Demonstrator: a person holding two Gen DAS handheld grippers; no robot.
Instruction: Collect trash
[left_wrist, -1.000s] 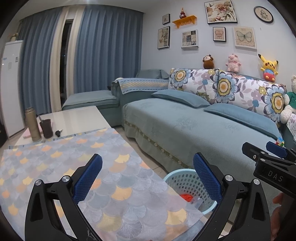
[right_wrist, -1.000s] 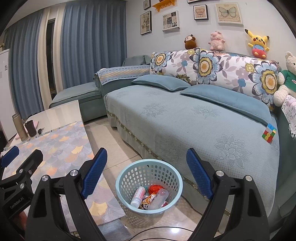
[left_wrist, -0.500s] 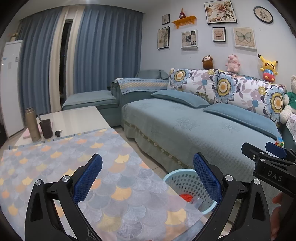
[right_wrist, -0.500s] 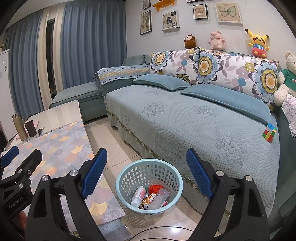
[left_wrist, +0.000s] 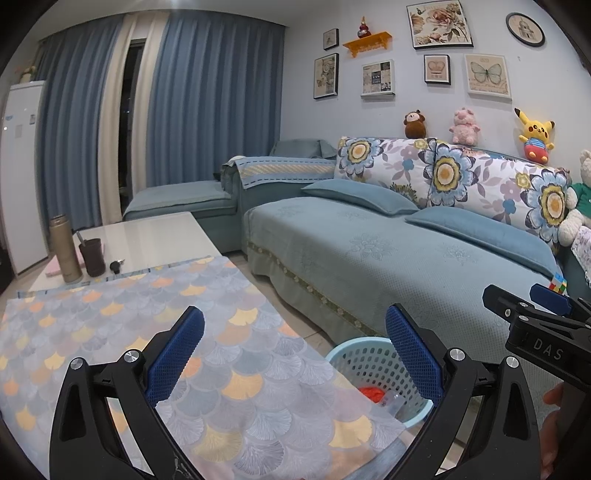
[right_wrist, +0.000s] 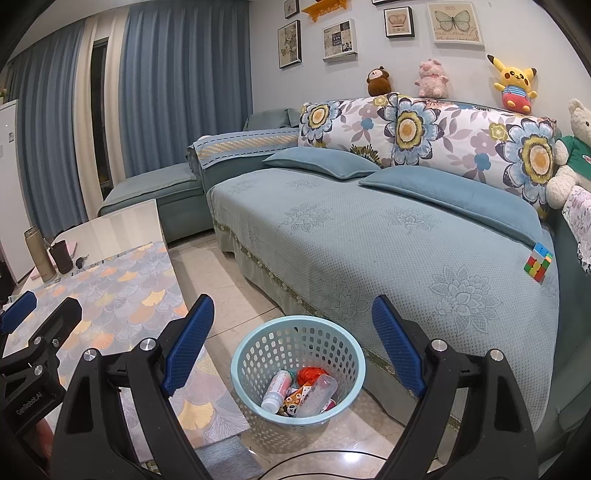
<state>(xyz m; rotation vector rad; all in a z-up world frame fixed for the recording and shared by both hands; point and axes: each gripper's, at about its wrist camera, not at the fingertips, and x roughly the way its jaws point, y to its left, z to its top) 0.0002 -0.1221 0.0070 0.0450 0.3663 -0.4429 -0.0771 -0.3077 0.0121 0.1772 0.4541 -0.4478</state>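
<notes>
A light blue perforated basket stands on the tiled floor between the table and the sofa. It holds trash: a white bottle, a clear plastic bottle, a red crumpled piece and printed wrappers. The basket also shows in the left wrist view, partly behind the table edge. My right gripper is open and empty above the basket. My left gripper is open and empty above the patterned tablecloth.
At the table's far end stand a gold flask, a dark cup and keys. A blue sofa with cushions and plush toys fills the right. A colour cube lies on it. A cable crosses the floor.
</notes>
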